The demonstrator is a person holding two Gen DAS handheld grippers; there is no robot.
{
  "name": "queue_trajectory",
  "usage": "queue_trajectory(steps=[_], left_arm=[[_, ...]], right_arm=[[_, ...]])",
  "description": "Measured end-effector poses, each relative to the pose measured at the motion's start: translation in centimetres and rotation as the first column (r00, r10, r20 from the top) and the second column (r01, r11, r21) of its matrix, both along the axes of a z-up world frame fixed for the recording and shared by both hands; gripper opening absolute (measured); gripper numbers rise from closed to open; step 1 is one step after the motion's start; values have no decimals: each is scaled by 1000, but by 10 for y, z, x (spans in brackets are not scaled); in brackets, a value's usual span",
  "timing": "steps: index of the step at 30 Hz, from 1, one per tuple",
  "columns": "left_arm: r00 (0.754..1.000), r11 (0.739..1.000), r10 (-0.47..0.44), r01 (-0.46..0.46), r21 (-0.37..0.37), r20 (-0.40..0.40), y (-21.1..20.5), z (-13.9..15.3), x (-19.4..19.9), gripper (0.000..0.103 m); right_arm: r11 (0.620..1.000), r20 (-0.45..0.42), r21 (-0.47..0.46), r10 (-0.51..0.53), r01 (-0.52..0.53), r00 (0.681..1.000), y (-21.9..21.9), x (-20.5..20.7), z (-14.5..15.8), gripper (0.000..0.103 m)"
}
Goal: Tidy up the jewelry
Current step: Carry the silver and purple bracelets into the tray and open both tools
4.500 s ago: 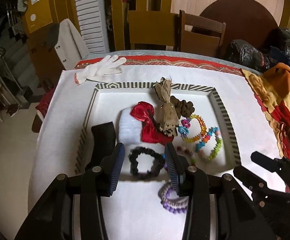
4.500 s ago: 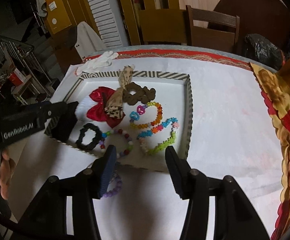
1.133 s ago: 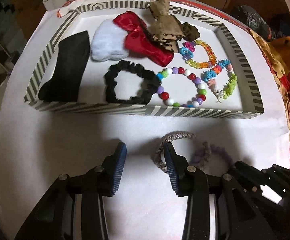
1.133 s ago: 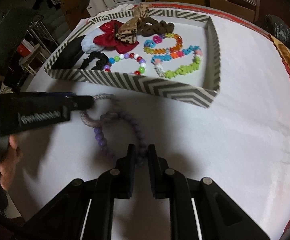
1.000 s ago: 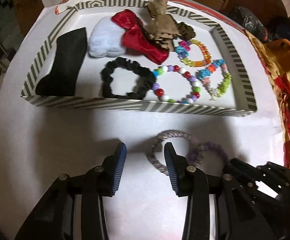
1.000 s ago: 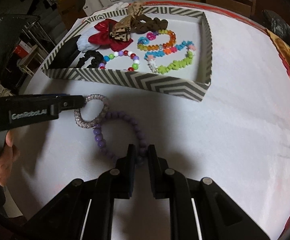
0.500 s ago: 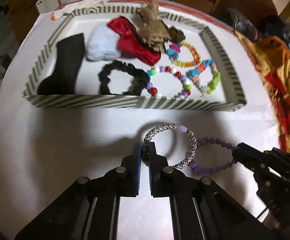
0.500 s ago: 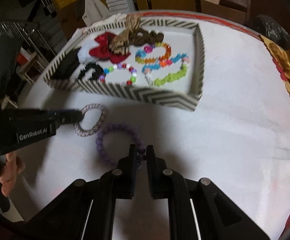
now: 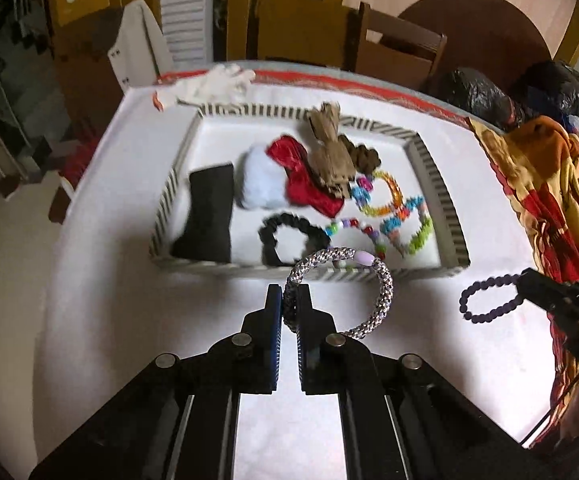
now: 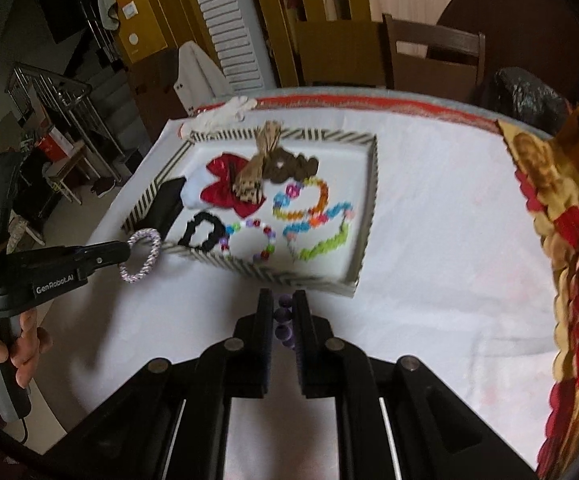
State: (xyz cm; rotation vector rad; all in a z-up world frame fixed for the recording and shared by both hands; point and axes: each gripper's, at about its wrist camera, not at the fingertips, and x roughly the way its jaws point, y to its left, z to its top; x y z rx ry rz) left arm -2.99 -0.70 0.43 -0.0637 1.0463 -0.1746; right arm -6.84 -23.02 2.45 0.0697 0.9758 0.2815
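Note:
My left gripper (image 9: 288, 304) is shut on a silver braided bracelet (image 9: 383, 288) and holds it above the white cloth, just in front of the striped tray (image 9: 445, 184). It also shows in the right wrist view (image 10: 127, 254), with the braided bracelet (image 10: 145, 256). My right gripper (image 10: 281, 312) is shut on a purple bead bracelet (image 10: 283, 330), lifted off the table near the tray's (image 10: 365, 240) front right corner. The purple bracelet (image 9: 485, 298) hangs from it in the left wrist view.
The tray holds a black scrunchie (image 9: 293, 236), several colourful bead bracelets (image 9: 389, 208), a red bow (image 9: 305, 184), a white puff (image 9: 259, 182) and a black band (image 9: 209, 216). A white glove (image 9: 213, 84) lies behind. A patterned cloth (image 9: 545, 200) covers the right. Chairs stand beyond.
Both grippers have lifted their bracelets off the cloth and moved toward the tray. Half a second ago both bracelets still lay on the table.

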Motion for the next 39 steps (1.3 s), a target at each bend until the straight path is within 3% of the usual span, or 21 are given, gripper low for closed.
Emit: queue_trajectory(steps=[14, 25, 39], left_arm=[[997, 997, 36, -41, 68, 72, -1, 15, 23, 0], [995, 992, 76, -82, 97, 64, 5, 9, 55, 0], [982, 978, 184, -187, 94, 35, 41, -7, 132, 0]], right_arm=[[996, 39, -65, 63, -60, 997, 16, 31, 27, 9], [991, 24, -95, 100, -98, 995, 25, 65, 20, 9], [989, -40, -101, 106, -110, 994, 26, 122, -8, 9]])
